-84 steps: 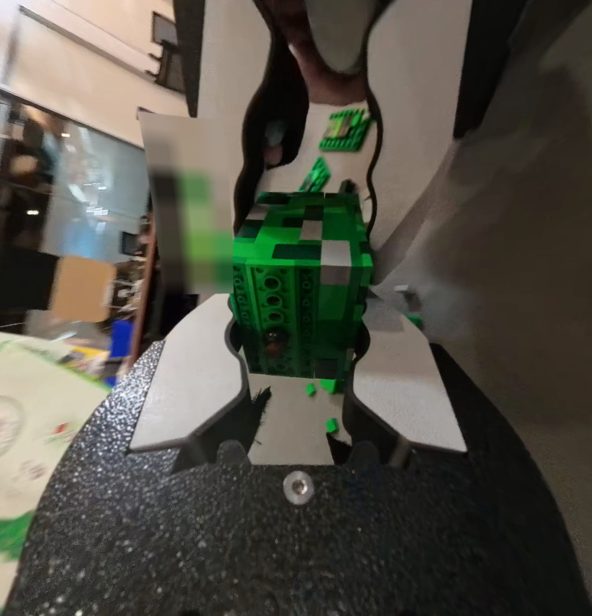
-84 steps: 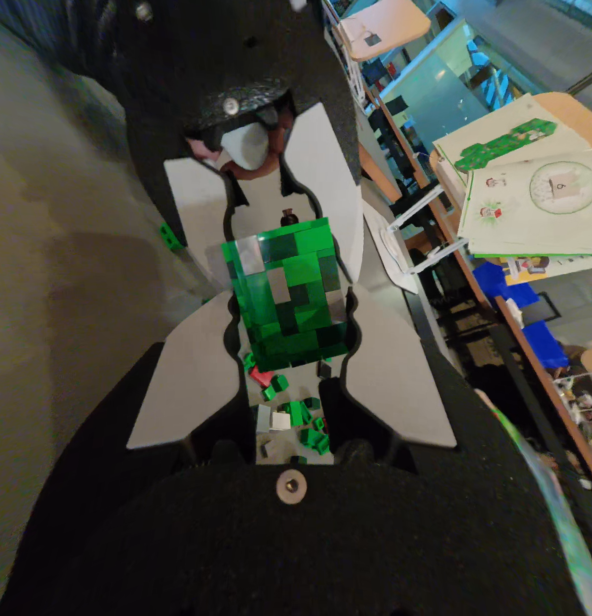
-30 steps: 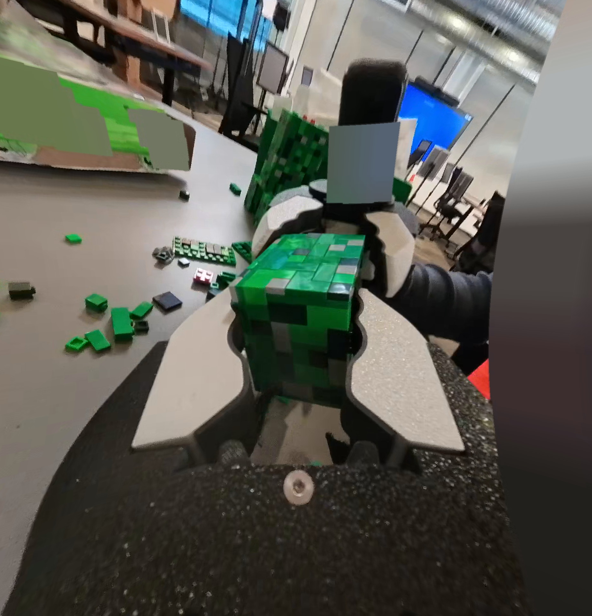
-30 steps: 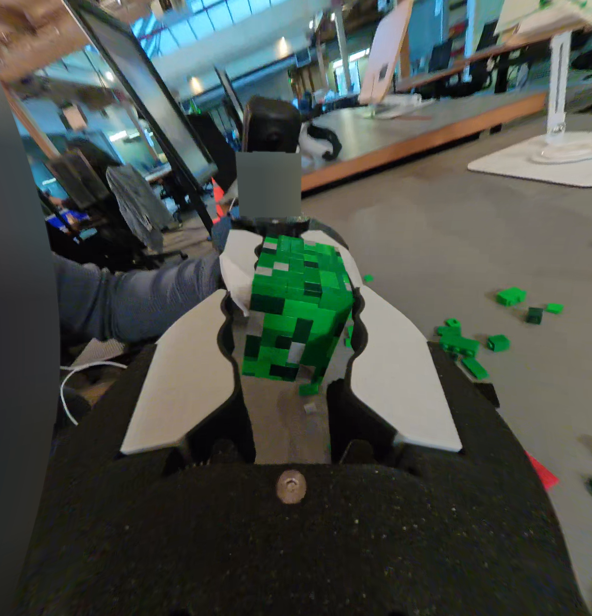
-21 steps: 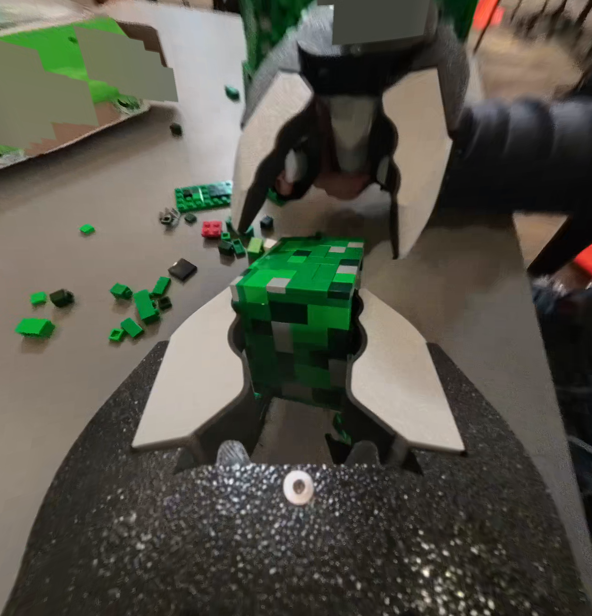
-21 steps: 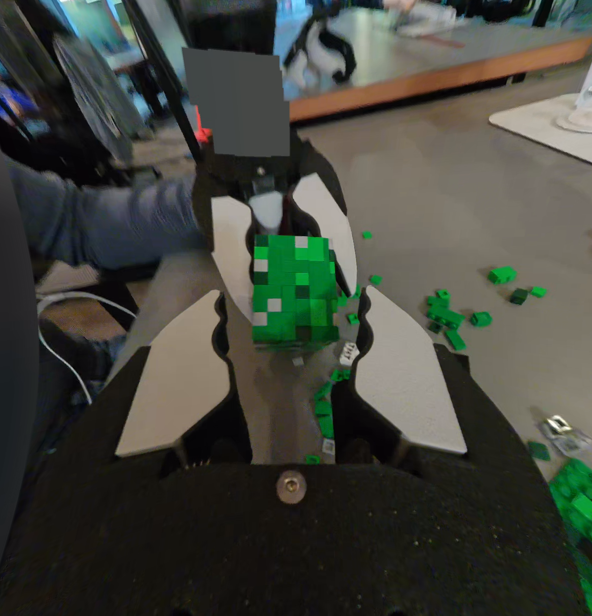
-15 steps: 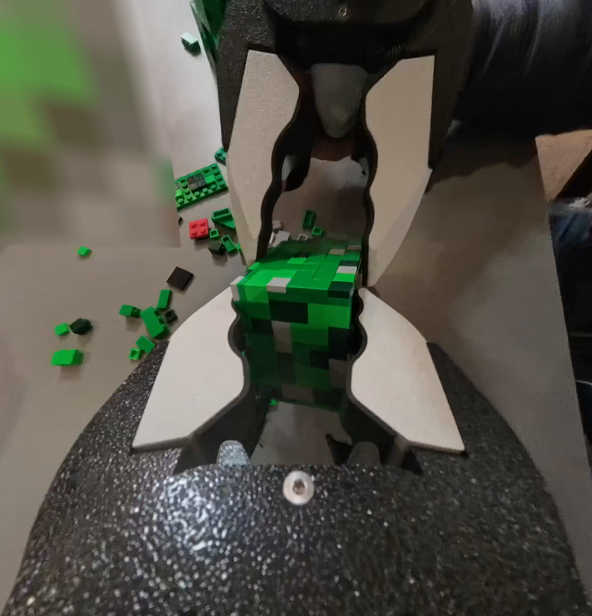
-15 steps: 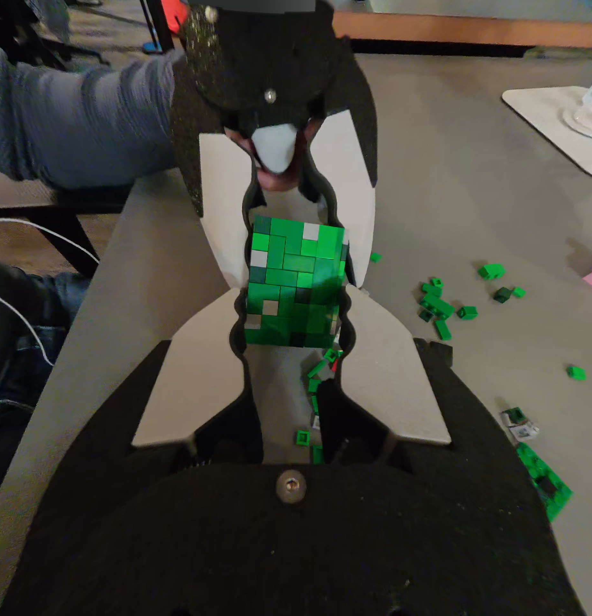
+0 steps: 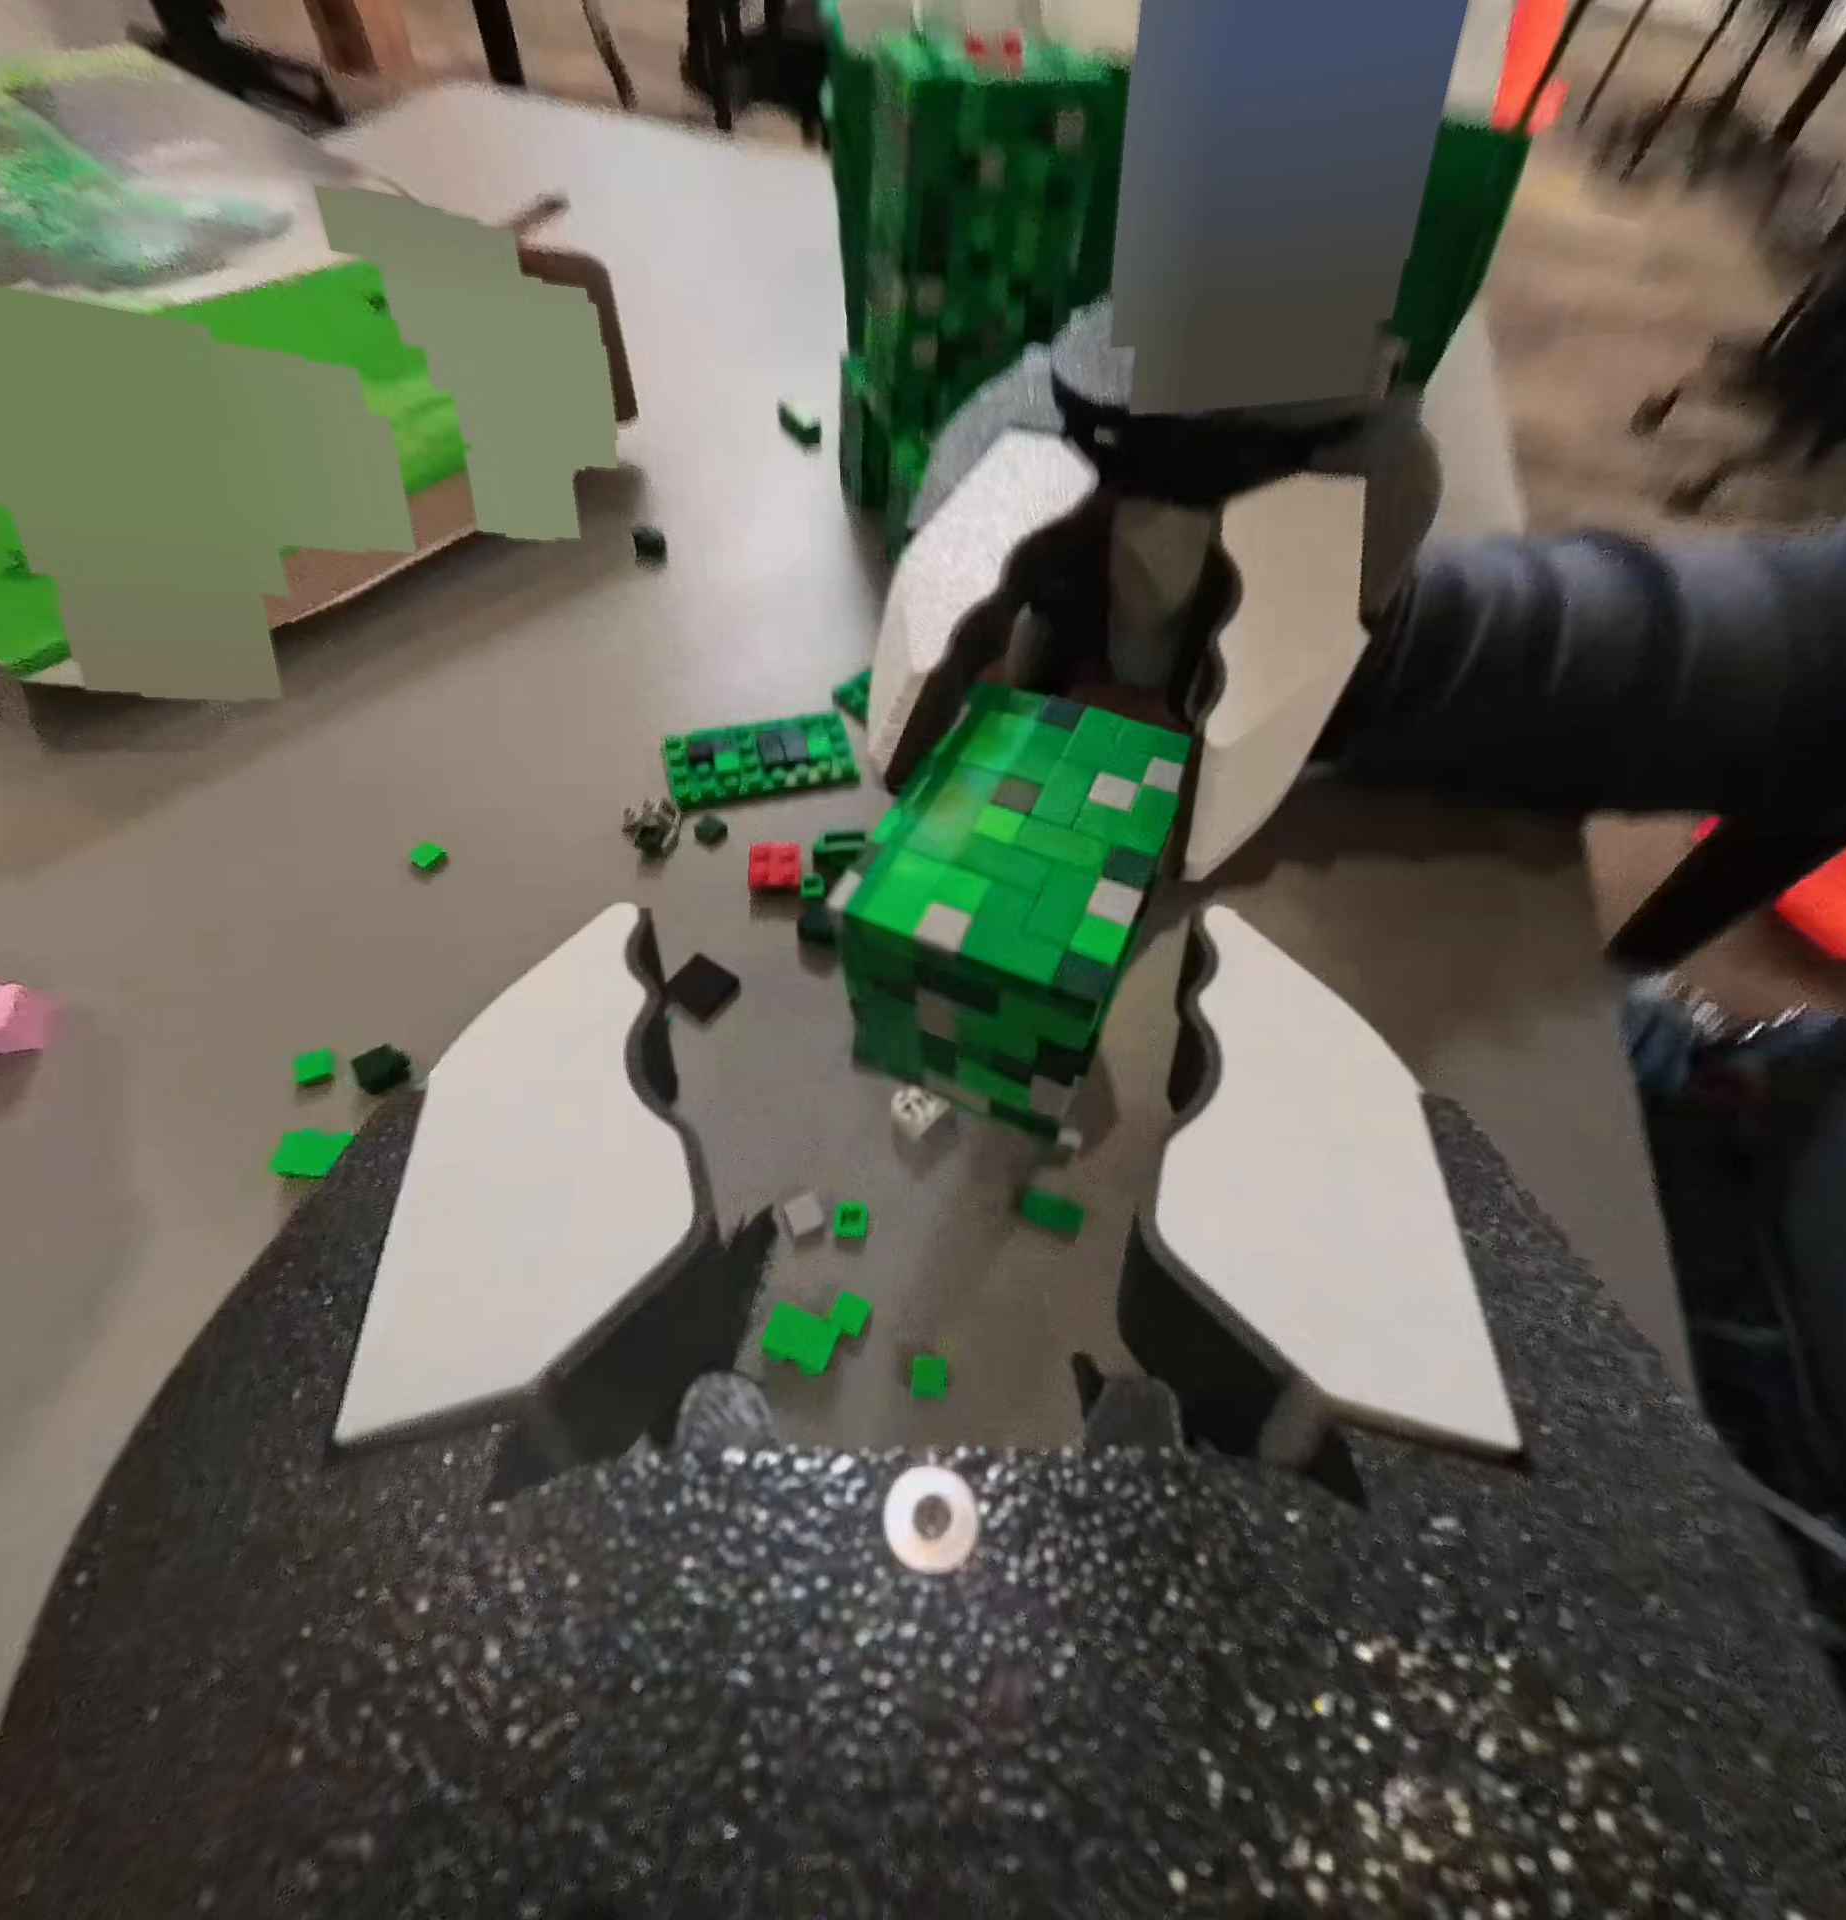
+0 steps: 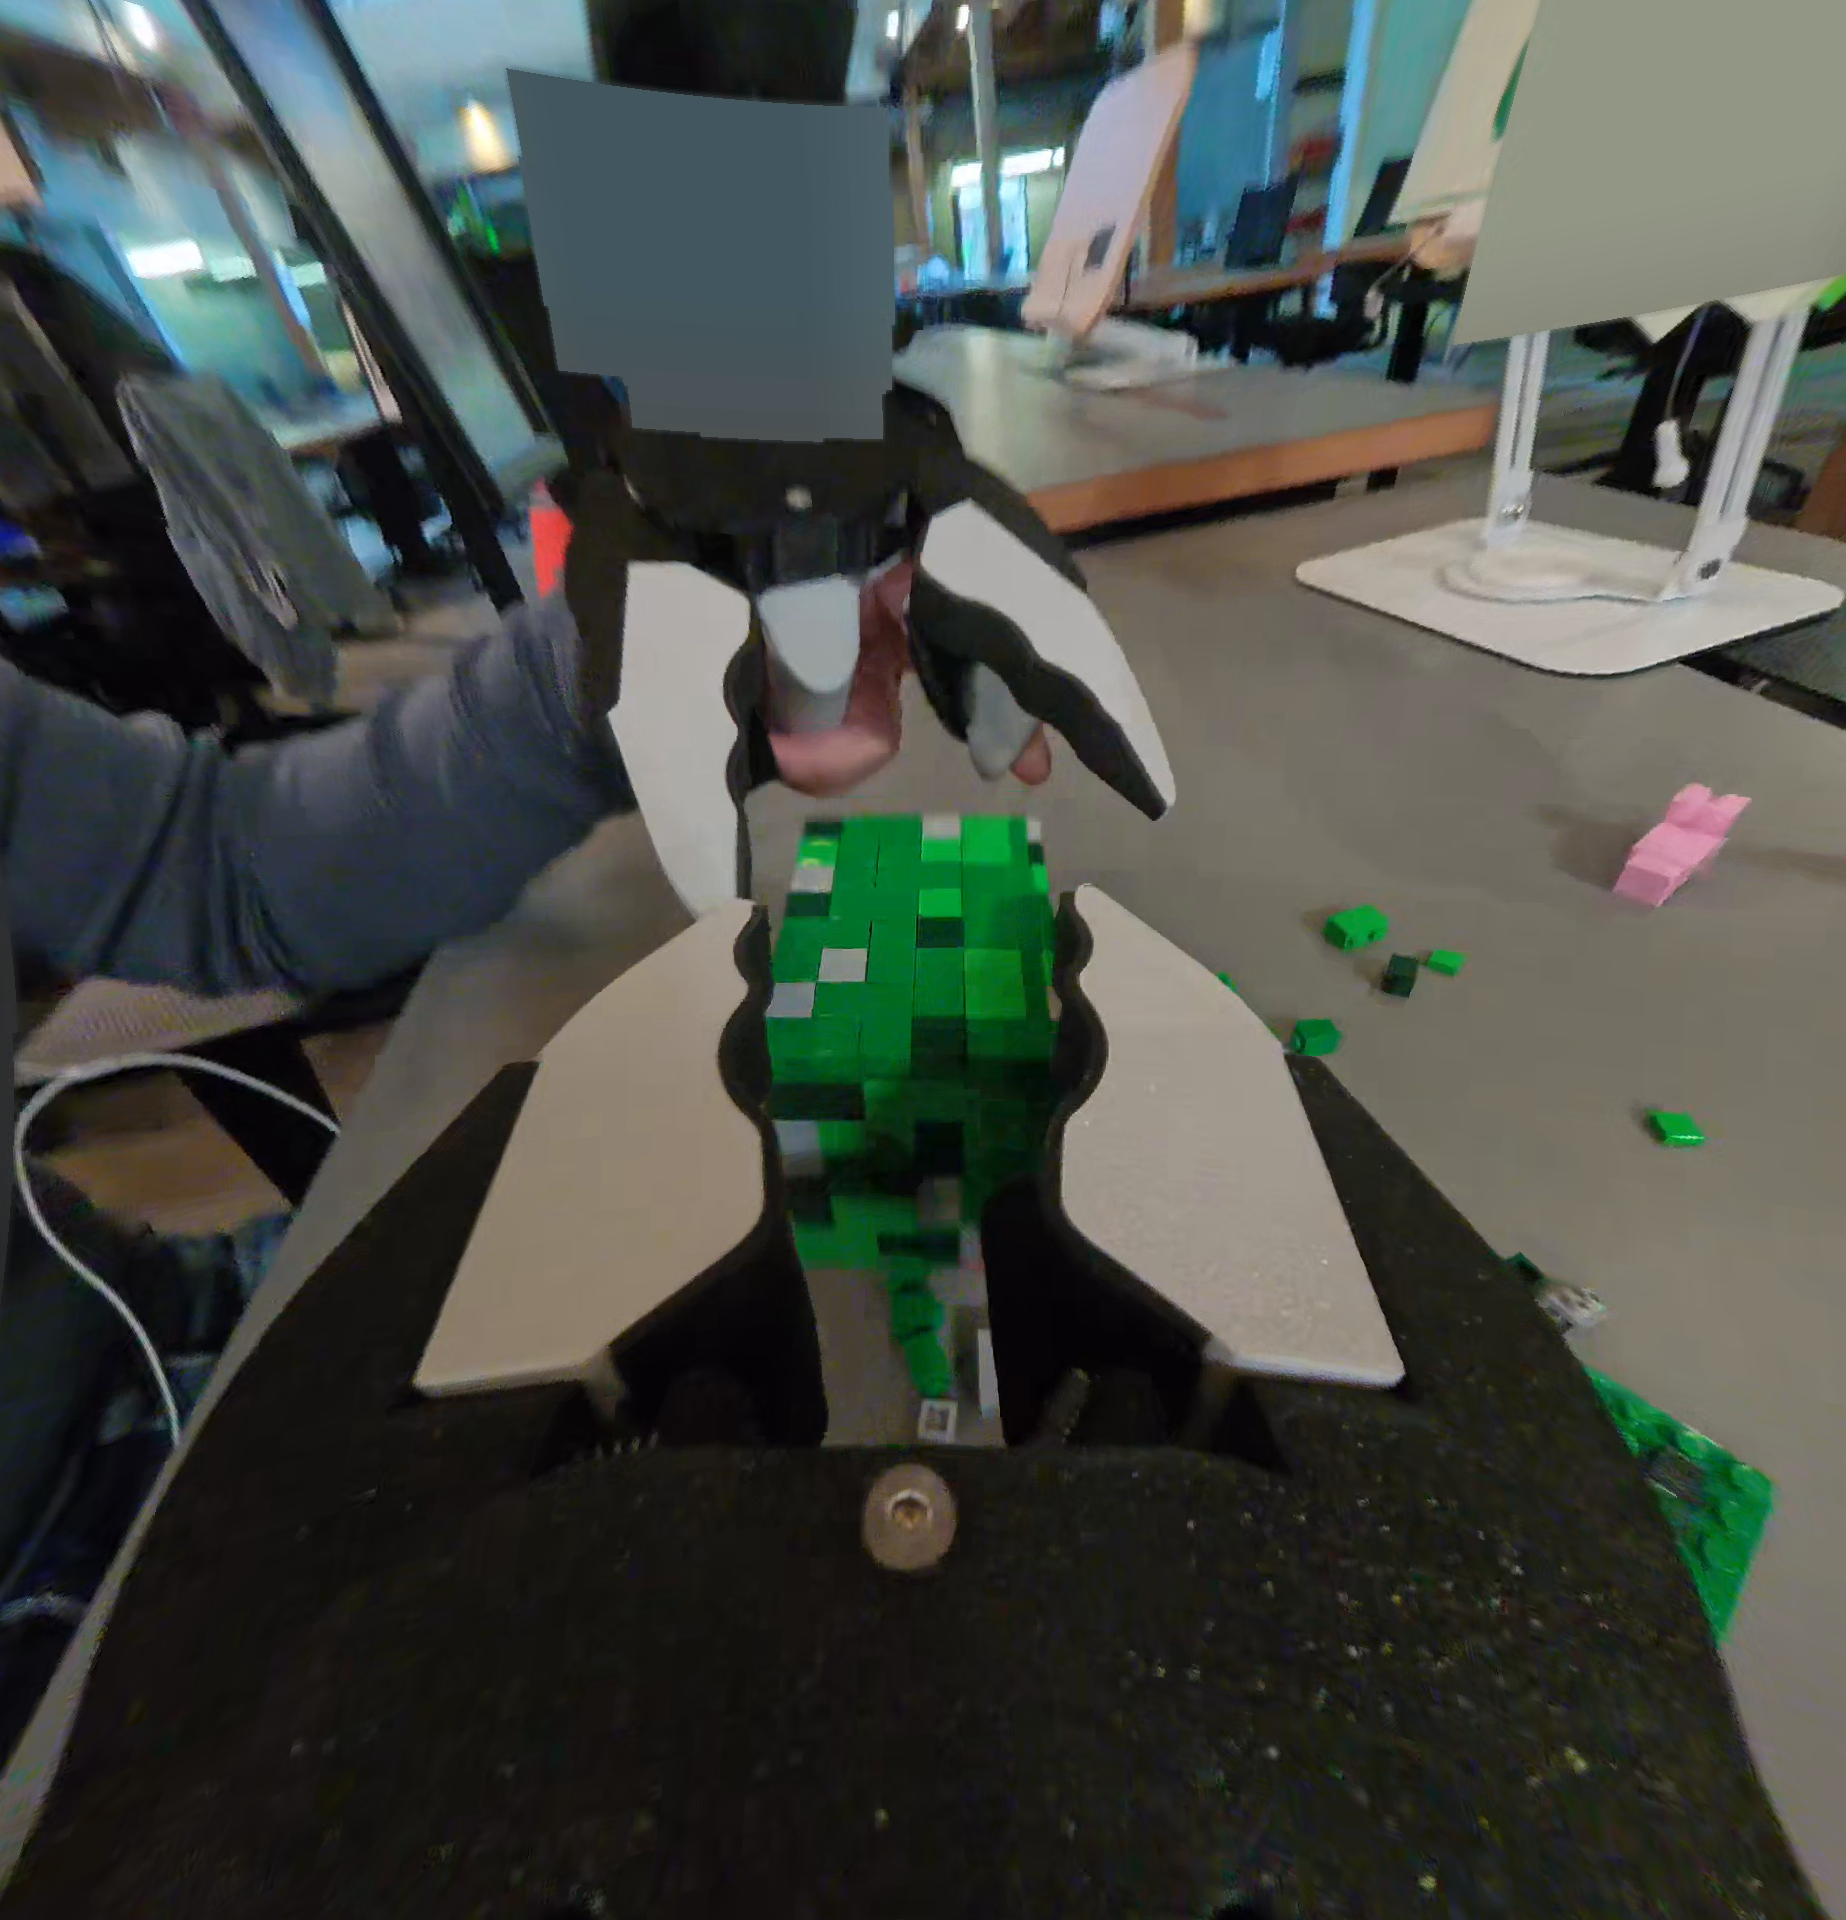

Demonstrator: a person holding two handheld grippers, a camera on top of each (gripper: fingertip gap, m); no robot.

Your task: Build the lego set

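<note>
A green cube build (image 9: 1002,914) of mottled green, dark and grey tiles is low over the grey table (image 9: 275,935). My right gripper (image 10: 914,925) is shut on its two sides, and the cube (image 10: 908,997) fills the gap between the jaws. In the left wrist view the right gripper (image 9: 1044,810) grips the cube's far end. My left gripper (image 9: 914,914) is open wide and empty, its fingertips just short of the cube. It shows beyond the cube in the right wrist view (image 10: 929,831). I cannot tell whether the cube touches the table.
Loose green bricks (image 9: 810,1335), a red brick (image 9: 773,864), a black tile (image 9: 701,985) and a green plate (image 9: 758,753) lie around. A tall green build (image 9: 950,260) stands behind, the set's box (image 9: 223,468) at left. A pink piece (image 10: 1677,842) and a white stand base (image 10: 1573,592) are at right.
My left gripper has opened, let go of the cube and drawn back a little. My right gripper still holds the cube, and both views have tilted up from looking down.
</note>
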